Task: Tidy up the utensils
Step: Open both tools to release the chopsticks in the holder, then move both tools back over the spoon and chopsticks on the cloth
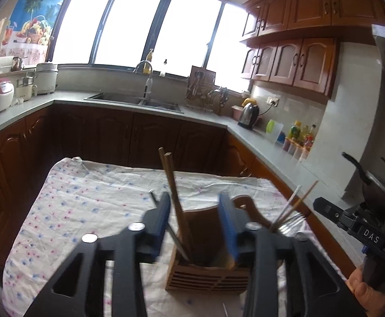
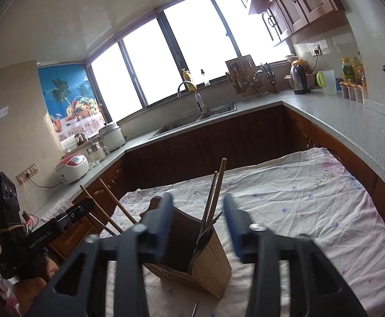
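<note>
Wood-cabinet kitchen with bright windows surrounds a counter [image 1: 60, 211] draped in a white floral cloth. "DAS" reads on the right hand-held gripper [image 2: 197, 208]'s body in the left view; "GenRobot.AI" on the left hand-held gripper [image 1: 193, 206]'s body in the right view. Both reach forward and downward, jaws apart, empty, straddling the brown slatted wooden utensil holder [image 1: 208, 272] just ahead. Wooden chopsticks [image 1: 175, 192] and a metal fork [image 2: 201, 240] stand tilted inside it.
</note>
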`<state>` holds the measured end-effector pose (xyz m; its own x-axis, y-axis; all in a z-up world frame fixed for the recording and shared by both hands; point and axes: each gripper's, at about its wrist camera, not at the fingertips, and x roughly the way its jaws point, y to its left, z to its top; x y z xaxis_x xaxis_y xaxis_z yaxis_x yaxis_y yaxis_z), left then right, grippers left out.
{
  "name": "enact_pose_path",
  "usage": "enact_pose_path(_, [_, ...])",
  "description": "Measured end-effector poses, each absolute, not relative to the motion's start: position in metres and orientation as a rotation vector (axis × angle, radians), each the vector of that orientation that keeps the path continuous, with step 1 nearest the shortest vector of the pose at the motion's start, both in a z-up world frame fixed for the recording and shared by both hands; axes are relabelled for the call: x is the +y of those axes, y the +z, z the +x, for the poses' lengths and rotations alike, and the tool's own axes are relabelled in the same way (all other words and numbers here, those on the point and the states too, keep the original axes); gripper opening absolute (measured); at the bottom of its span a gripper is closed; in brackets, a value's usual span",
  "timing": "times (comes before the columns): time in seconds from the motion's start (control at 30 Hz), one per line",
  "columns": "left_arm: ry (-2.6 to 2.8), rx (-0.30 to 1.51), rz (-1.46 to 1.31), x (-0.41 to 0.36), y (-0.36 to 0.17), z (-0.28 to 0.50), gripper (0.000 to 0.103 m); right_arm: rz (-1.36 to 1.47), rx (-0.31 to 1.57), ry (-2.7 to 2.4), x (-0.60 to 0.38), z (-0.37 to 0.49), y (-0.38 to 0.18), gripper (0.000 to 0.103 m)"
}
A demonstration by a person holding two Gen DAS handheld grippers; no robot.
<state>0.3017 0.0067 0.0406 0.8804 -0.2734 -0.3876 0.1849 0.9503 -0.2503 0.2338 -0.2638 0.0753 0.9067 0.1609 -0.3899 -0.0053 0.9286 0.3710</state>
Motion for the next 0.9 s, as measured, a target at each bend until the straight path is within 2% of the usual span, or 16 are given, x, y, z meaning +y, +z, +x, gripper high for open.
enact_pose_path(0.07, [-0.233, 0.408, -0.203, 0.009, 0.046, 0.289, 0.054, 0.385, 0.413, 0.082, -0.268, 0.224, 0.078, 0.057])
enact_pose_path(0.1, [-0.23, 0.401, -0.206, 0.012, 0.045, 0.283, 0.063, 0.394, 0.406, 0.078, -0.271, 0.217, 0.079, 0.065])
enact_pose_path(0.13, [-0.227, 0.391, -0.215, 0.015, 0.047, 0.275, 0.066, 0.401, 0.4, 0.075, -0.273, 0.211, 0.079, 0.074])
enact_pose_path(0.2, [-0.211, 0.375, -0.236, 0.023, 0.049, 0.26, 0.076, 0.412, 0.395, 0.066, -0.277, 0.198, 0.078, 0.084])
enact_pose_path(0.4, [-0.153, 0.409, -0.262, 0.041, 0.037, 0.212, 0.084, 0.44, 0.446, 0.075, -0.278, 0.161, 0.065, 0.095])
enact_pose_path(0.9, [-0.121, 0.559, -0.296, 0.043, 0.028, 0.117, 0.085, 0.459, 0.515, 0.051, -0.274, 0.071, 0.034, 0.096])
